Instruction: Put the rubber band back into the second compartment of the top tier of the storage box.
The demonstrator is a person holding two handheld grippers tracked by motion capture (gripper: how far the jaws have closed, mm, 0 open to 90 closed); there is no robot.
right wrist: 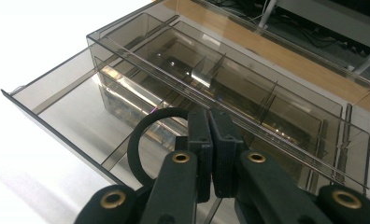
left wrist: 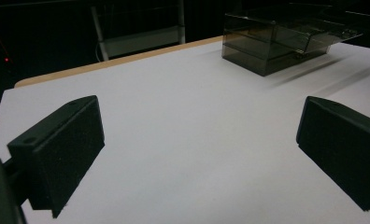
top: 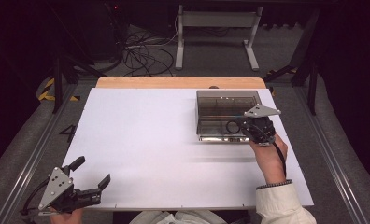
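Jaws of your right gripper (right wrist: 210, 140) pinched tight on black ring (right wrist: 137, 151), loop hanging just left of pads, over pulled-out drawer (right wrist: 75, 105) of smoked box (right wrist: 230, 93). Step in hand, likely: stowing ring in drawer. Next move calls for lowering into front compartment, then easing grip so ring drops clear of dividers. Left gripper (top: 87, 182) well apart from box, near table edge, jaws wide, holding nothing.

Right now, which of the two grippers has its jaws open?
The left gripper, at the near left corner of the table: its jaws stand wide apart over bare surface. The right gripper is shut on a black ring over the smoky plastic organiser box.
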